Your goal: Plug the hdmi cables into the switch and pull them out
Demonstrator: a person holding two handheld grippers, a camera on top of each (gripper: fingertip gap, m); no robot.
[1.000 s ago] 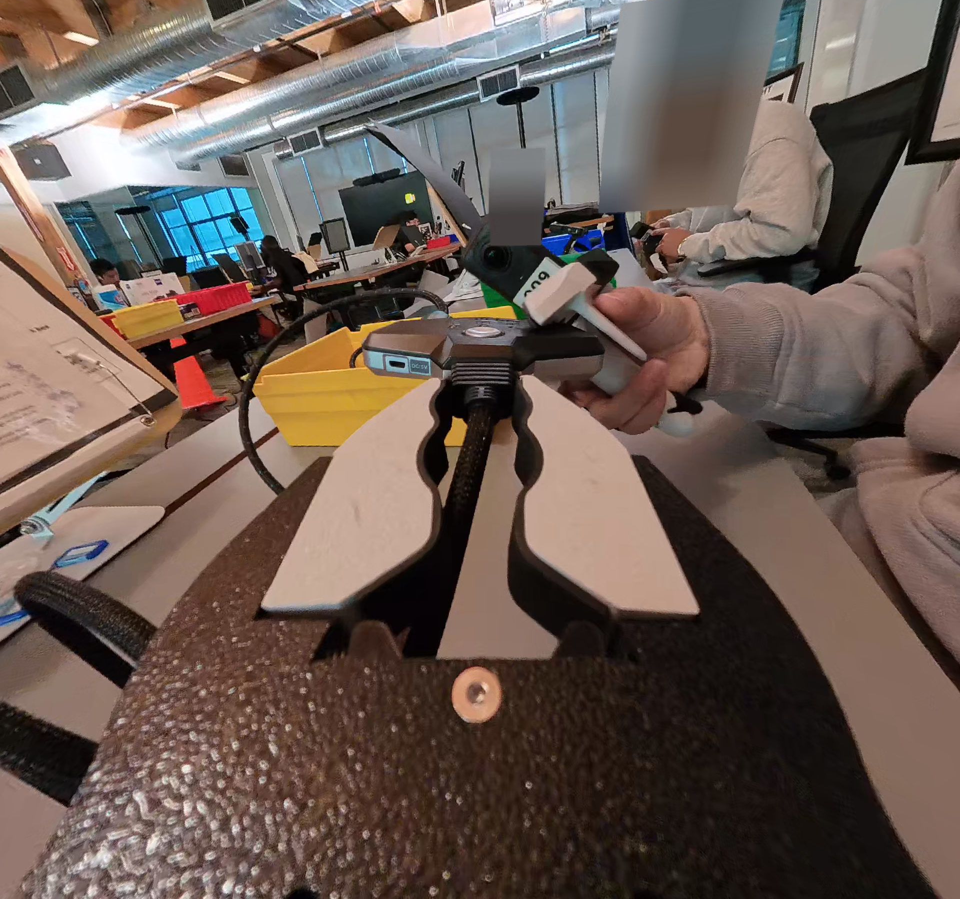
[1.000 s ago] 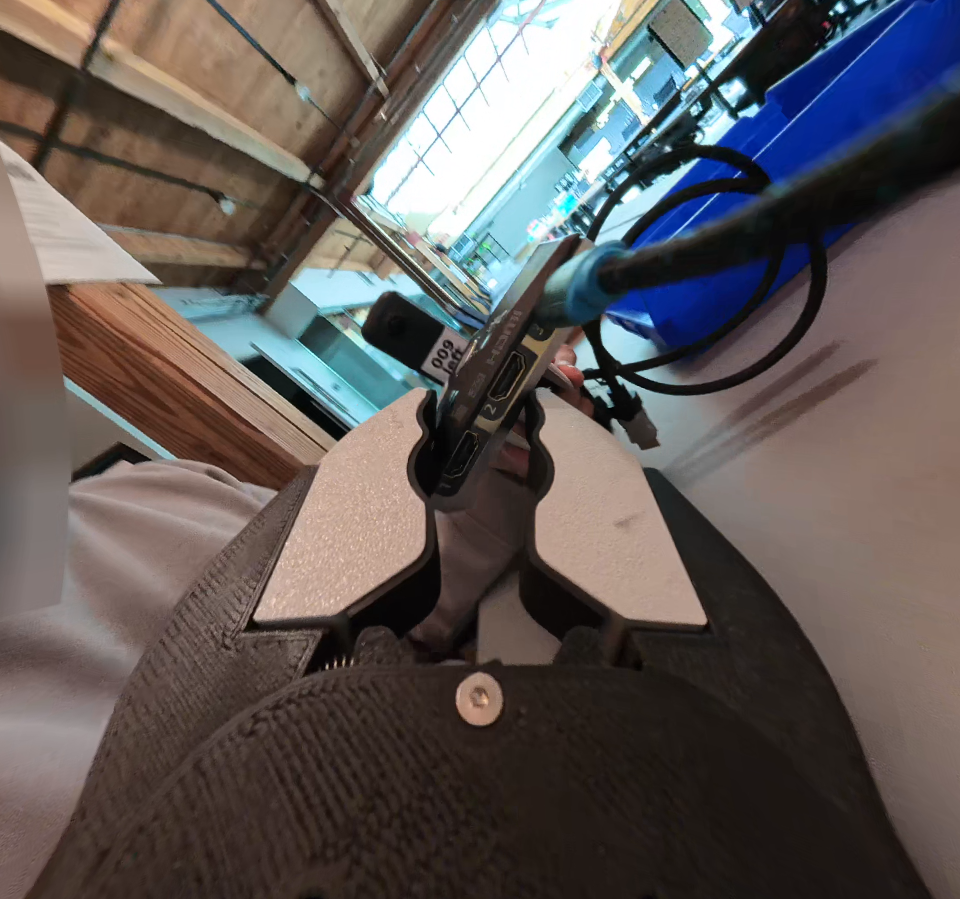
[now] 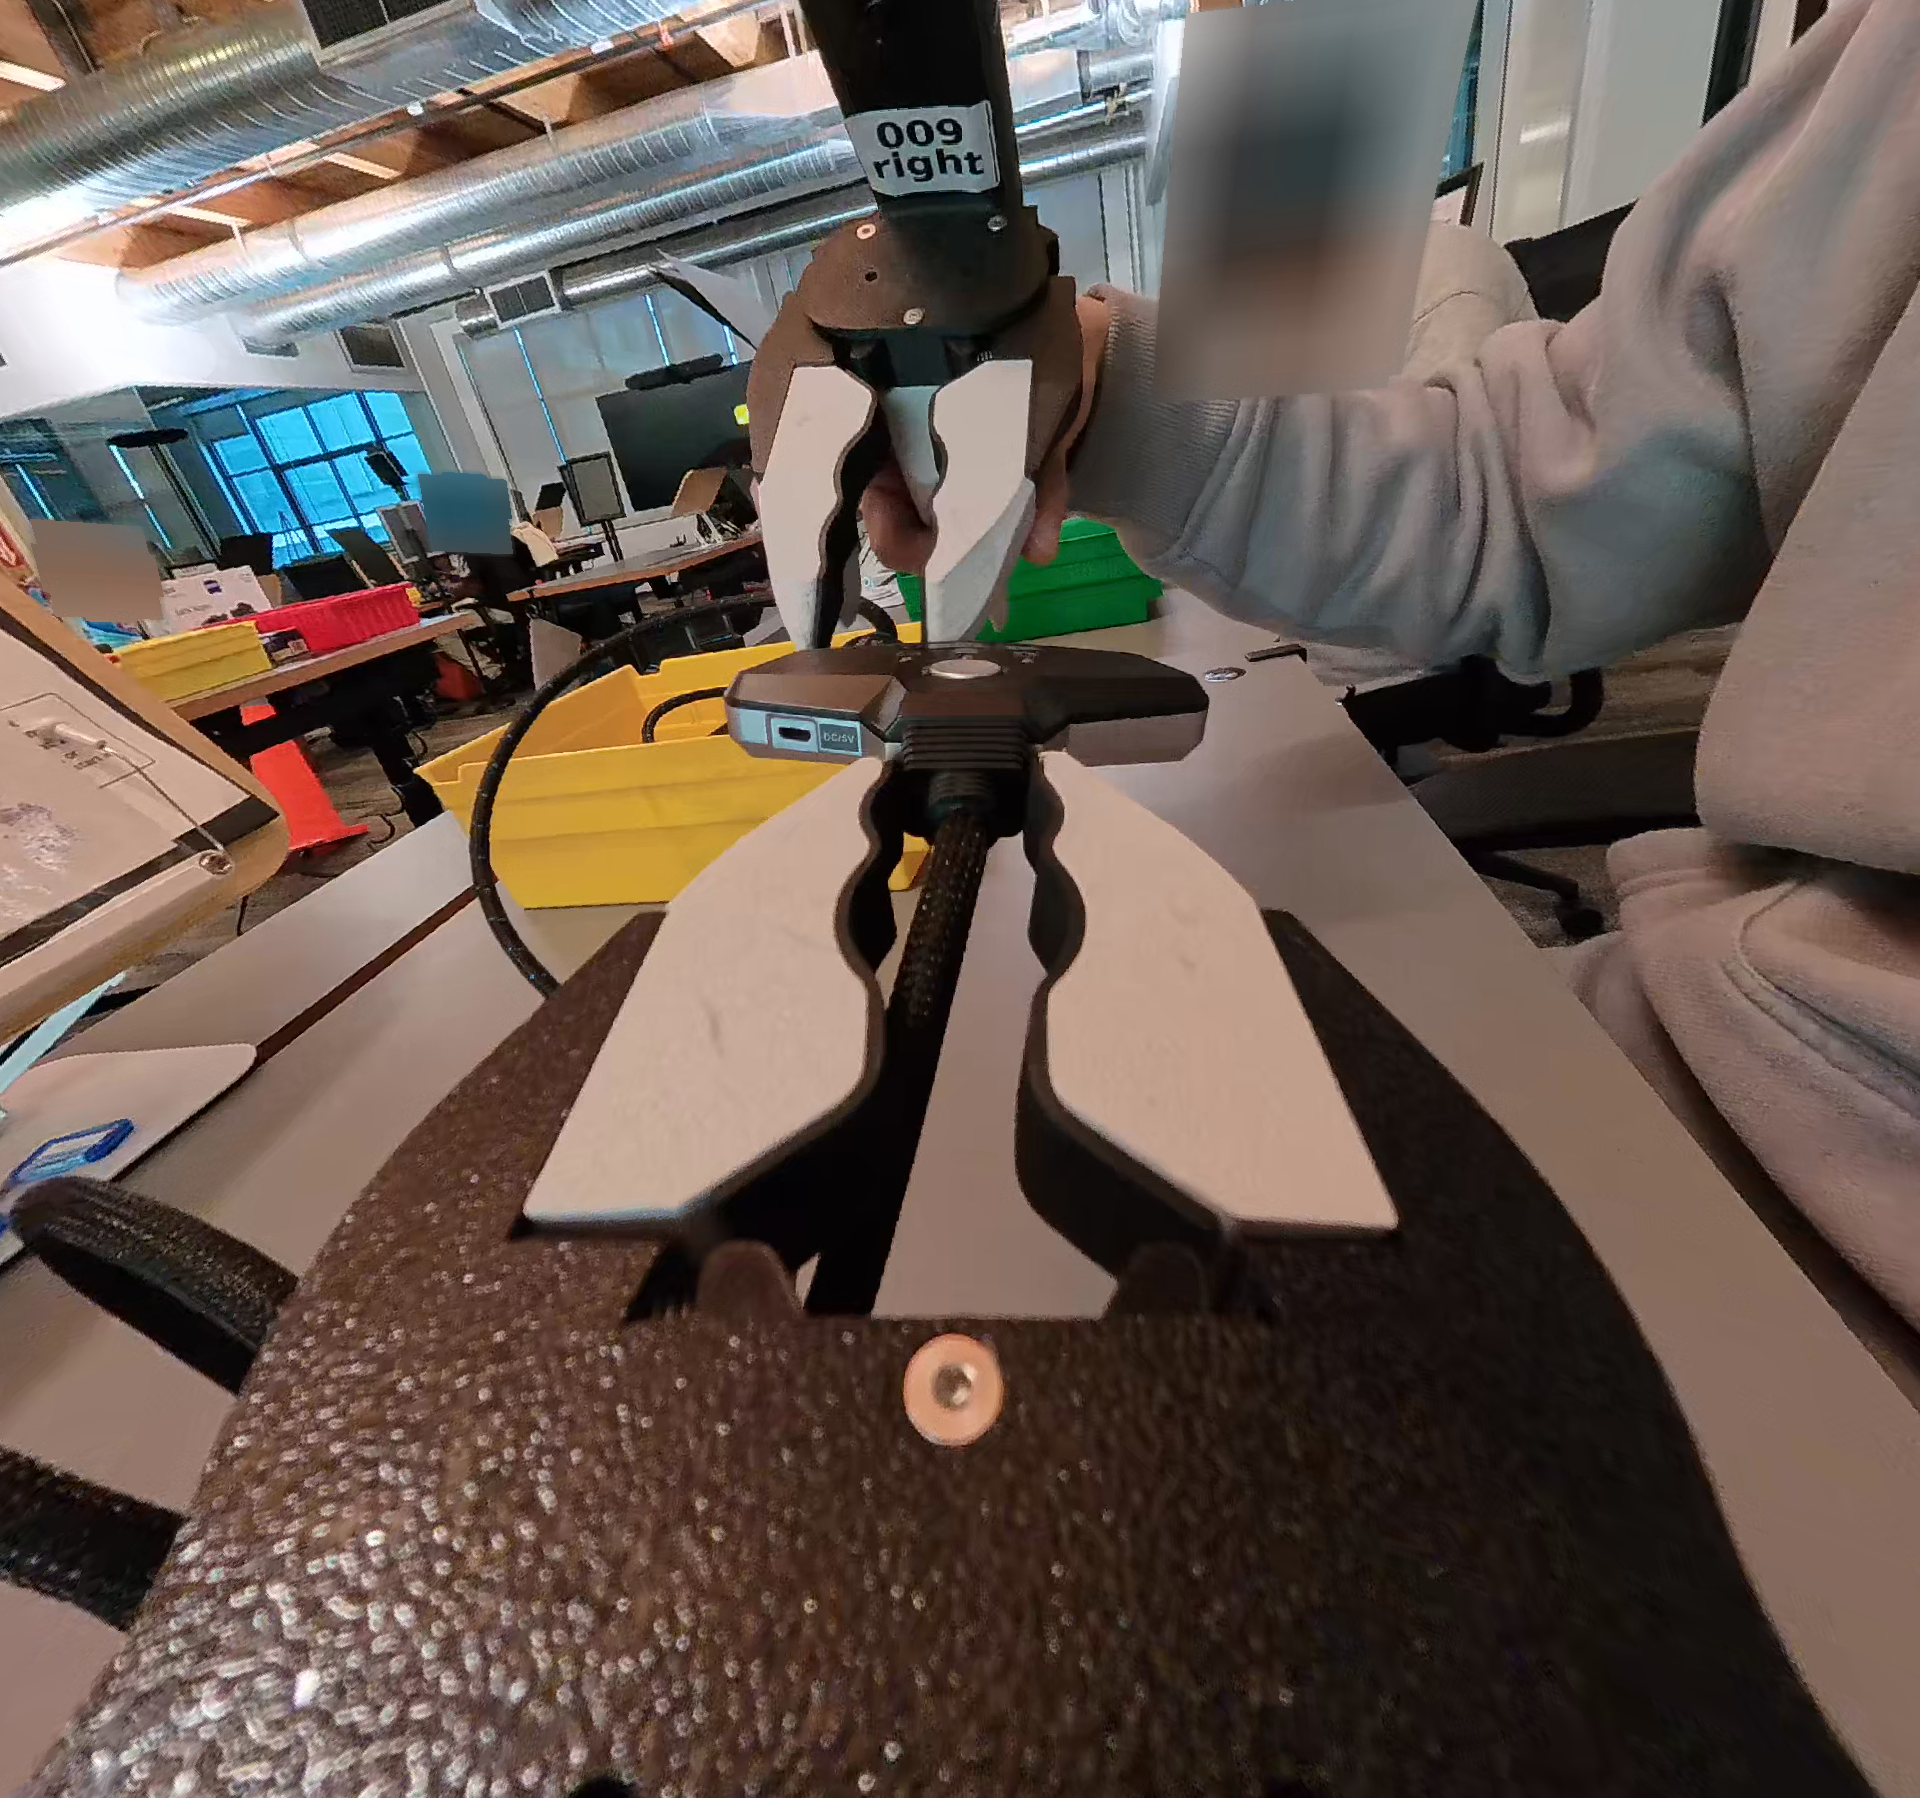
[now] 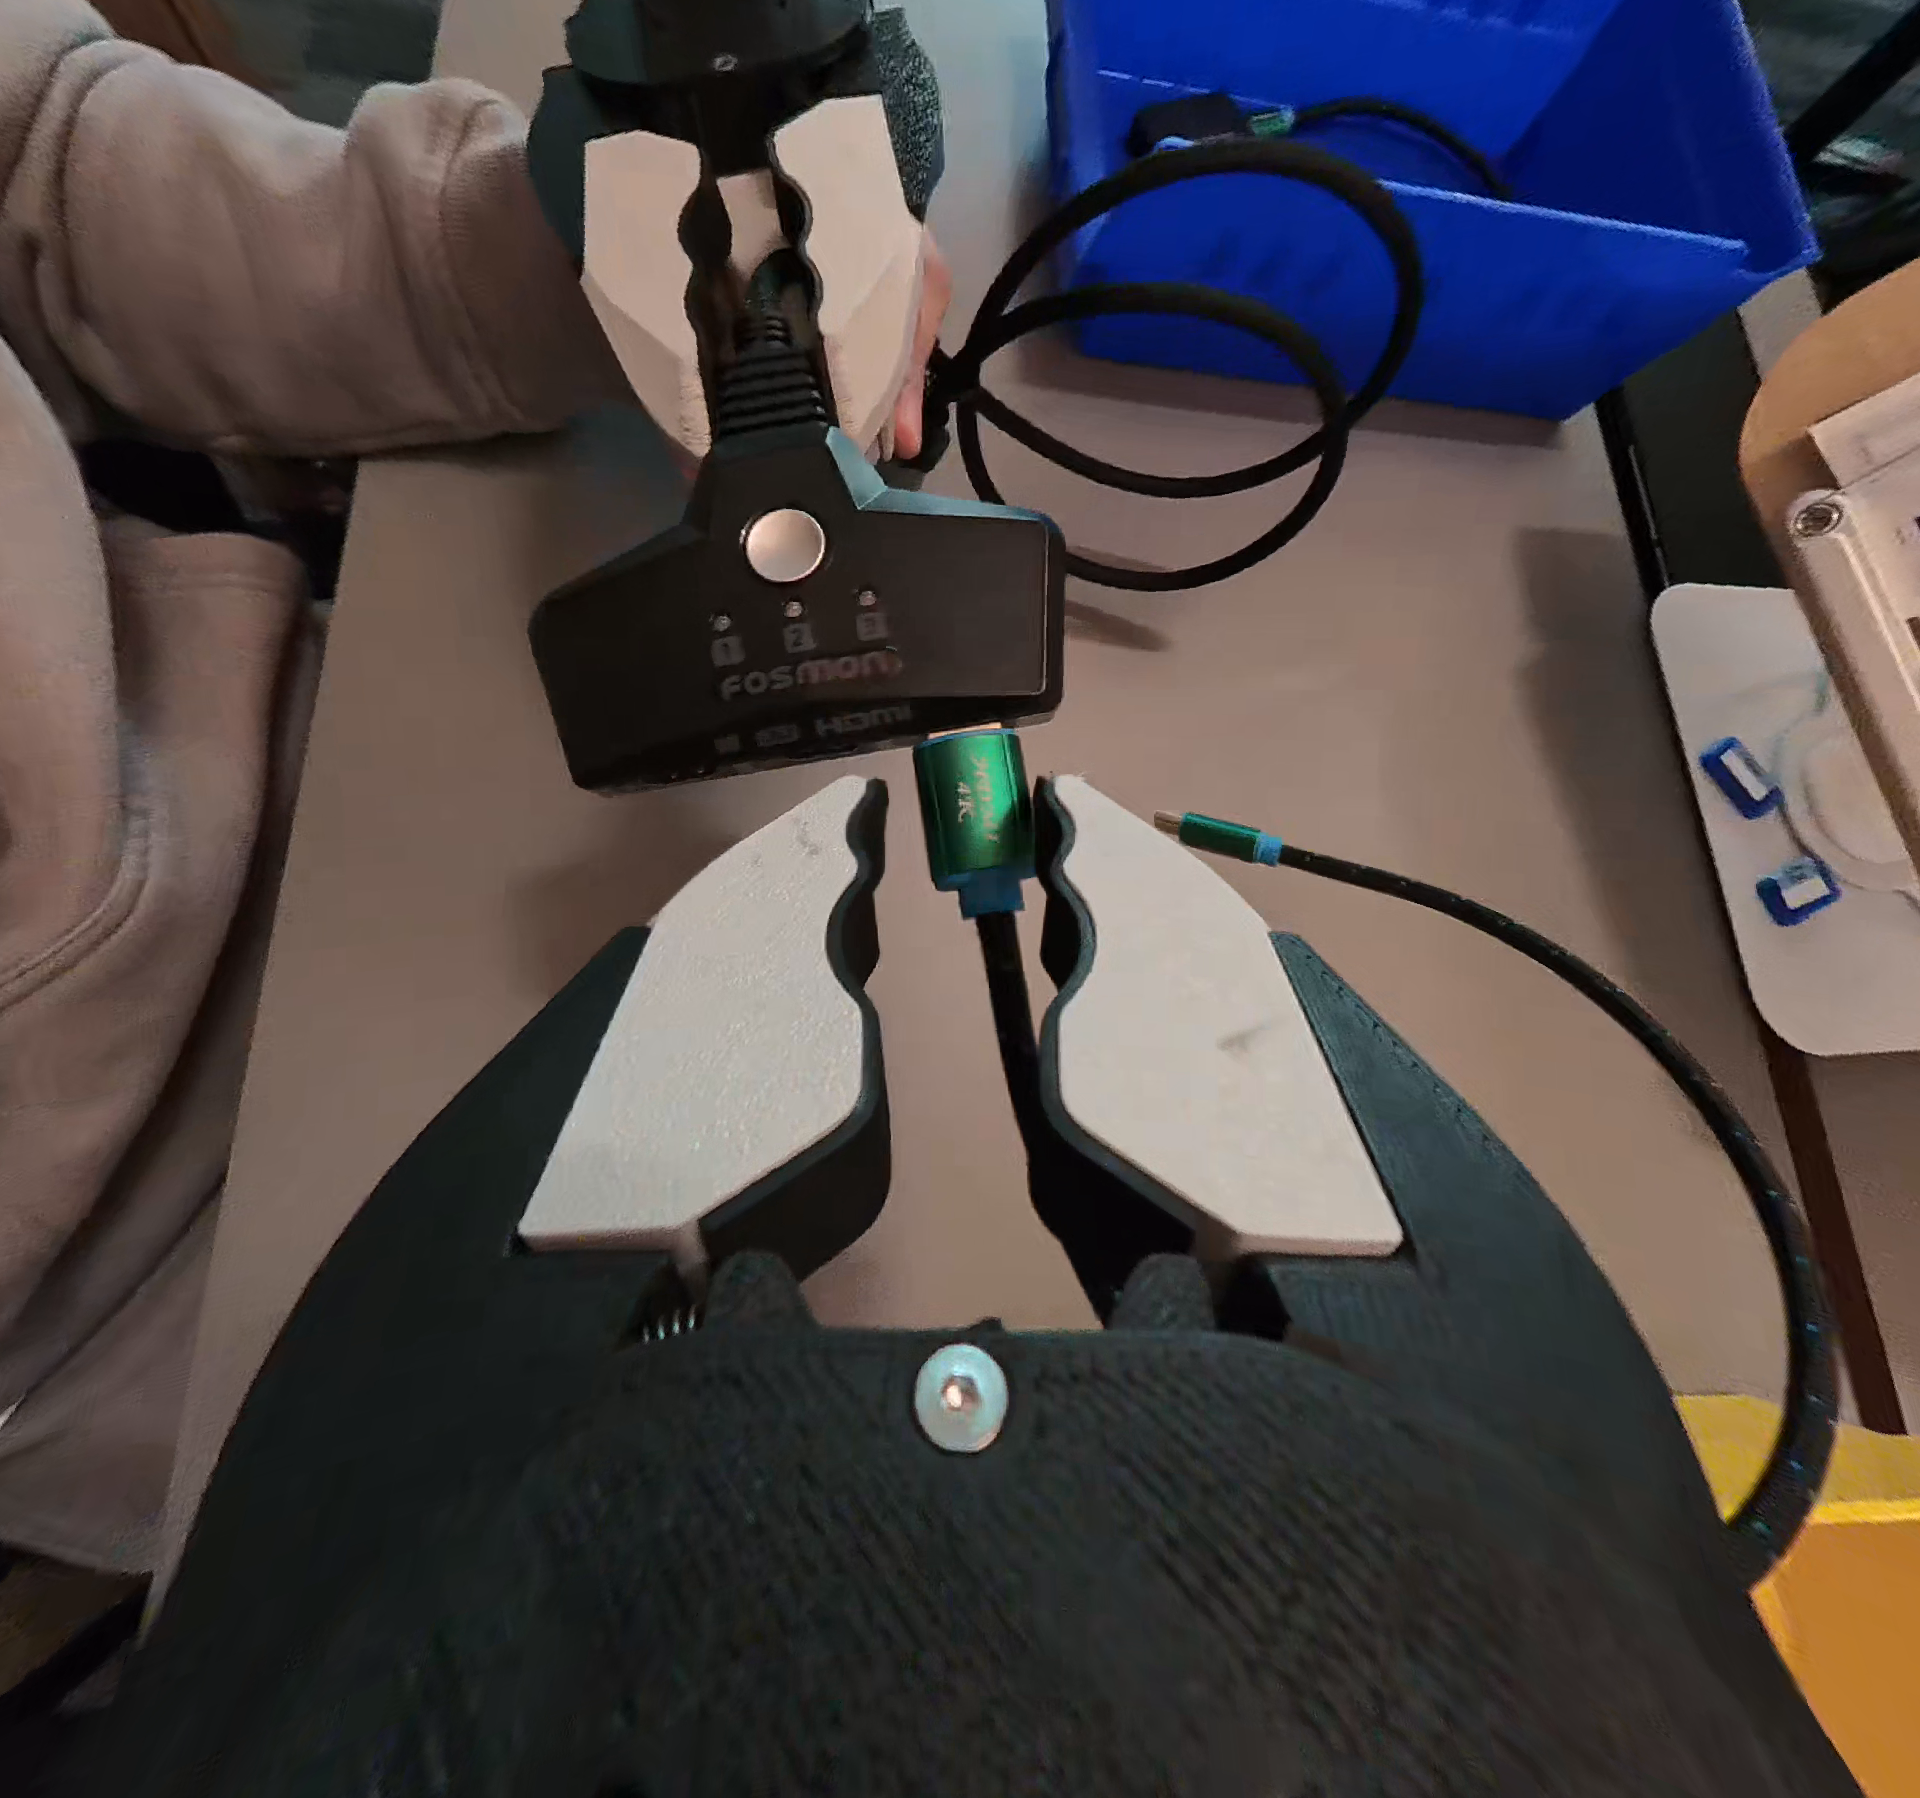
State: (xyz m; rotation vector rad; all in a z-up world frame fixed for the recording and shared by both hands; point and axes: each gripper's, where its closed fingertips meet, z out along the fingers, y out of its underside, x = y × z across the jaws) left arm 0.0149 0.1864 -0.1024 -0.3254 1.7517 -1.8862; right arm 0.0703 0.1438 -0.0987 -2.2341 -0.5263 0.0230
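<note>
Left wrist view: the left gripper [image 3: 956,792] is clenched on the black braided pigtail cable [image 3: 935,927] just behind its ribbed strain relief, holding the switch [image 3: 966,699] level at 12 o'clock, above the grey table [image 3: 1299,813]. The right gripper [image 3: 894,605] hangs above the switch, tips pointing down. A yellow bin [image 3: 582,792] sits at 10 o'clock.

Right wrist view: the switch [image 4: 800,626] lies at 12 o'clock of the right gripper [image 4: 961,813], whose fingers stand apart on either side of a green HDMI plug [image 4: 971,813]. The right finger looks to touch the plug while a gap shows on the left, so the grip reads as released. The plug's metal tip is entered in the switch's rightmost port, at 1 o'clock. A second green plug [image 4: 1221,832] lies loose on the table at 3 o'clock, joined by a speckled cable [image 4: 1558,979]. A blue bin [image 4: 1455,138] stands at 1 o'clock.

By my judgement, the first cable is plugged, or nearly so. The next move calls for either closing on this plug and drawing it straight back while the left gripper braces the switch, or reaching to 3 o'clock for the loose plug.
</note>
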